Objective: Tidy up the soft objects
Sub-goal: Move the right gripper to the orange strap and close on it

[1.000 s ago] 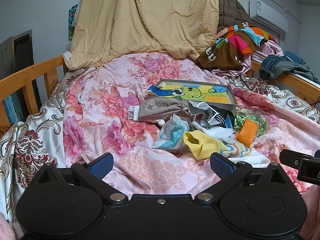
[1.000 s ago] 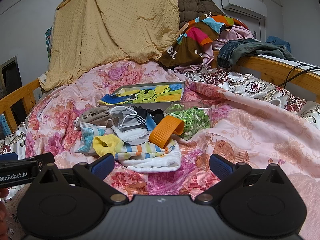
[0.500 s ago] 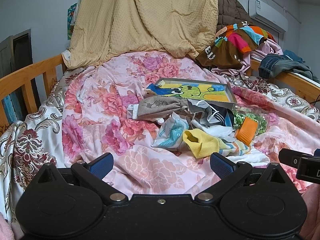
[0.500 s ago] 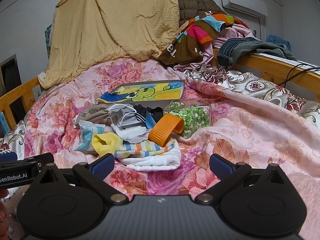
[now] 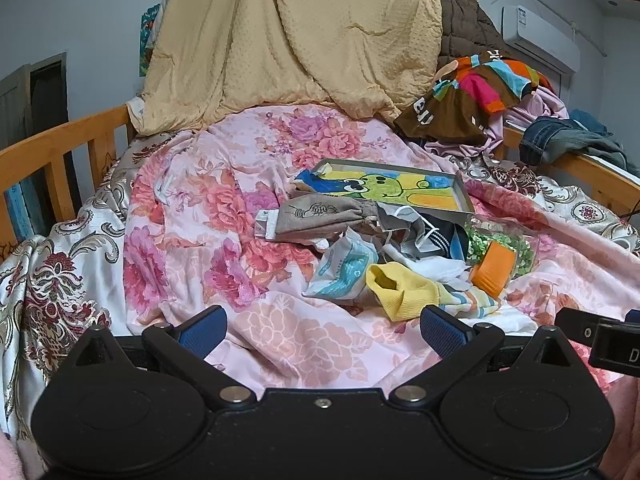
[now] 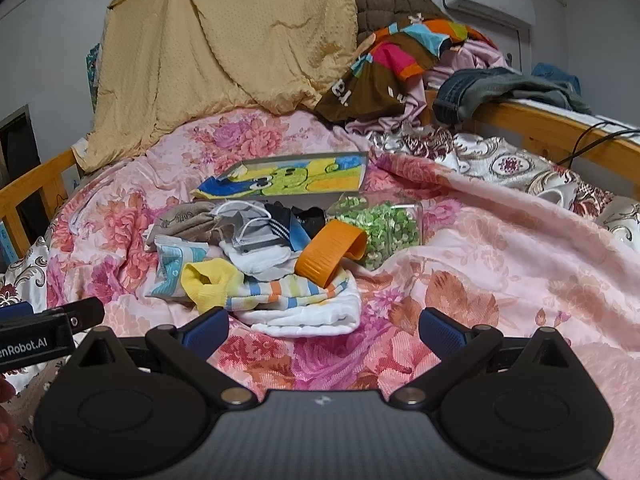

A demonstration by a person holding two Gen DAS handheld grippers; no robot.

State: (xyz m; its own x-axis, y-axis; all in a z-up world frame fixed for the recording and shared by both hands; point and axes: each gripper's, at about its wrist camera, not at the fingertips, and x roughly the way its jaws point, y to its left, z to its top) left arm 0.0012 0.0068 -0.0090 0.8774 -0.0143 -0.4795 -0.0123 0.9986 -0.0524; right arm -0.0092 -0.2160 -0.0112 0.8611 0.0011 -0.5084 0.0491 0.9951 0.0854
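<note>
Bed: floral pink quilt [image 5: 192,216], wooden rails, clothes heaped at the far end.
Left view: sock pile at 1 o'clock; yellow-cuffed striped sock [image 5: 404,290] nearest, grey pouch [image 5: 320,218] behind, cartoon tray [image 5: 384,190] beyond.
Left gripper [image 5: 322,330]: fingers wide apart, holding nothing, above bare quilt.
Right view: same sock [image 6: 224,284] at 11 o'clock, white cloth [image 6: 316,314] beneath, orange band [image 6: 328,248] on top.
Right gripper [image 6: 324,328]: fingers spread, touching nothing.
Advice: likely pinch one sock by its cuff, lifting clear of neighbours.
</note>
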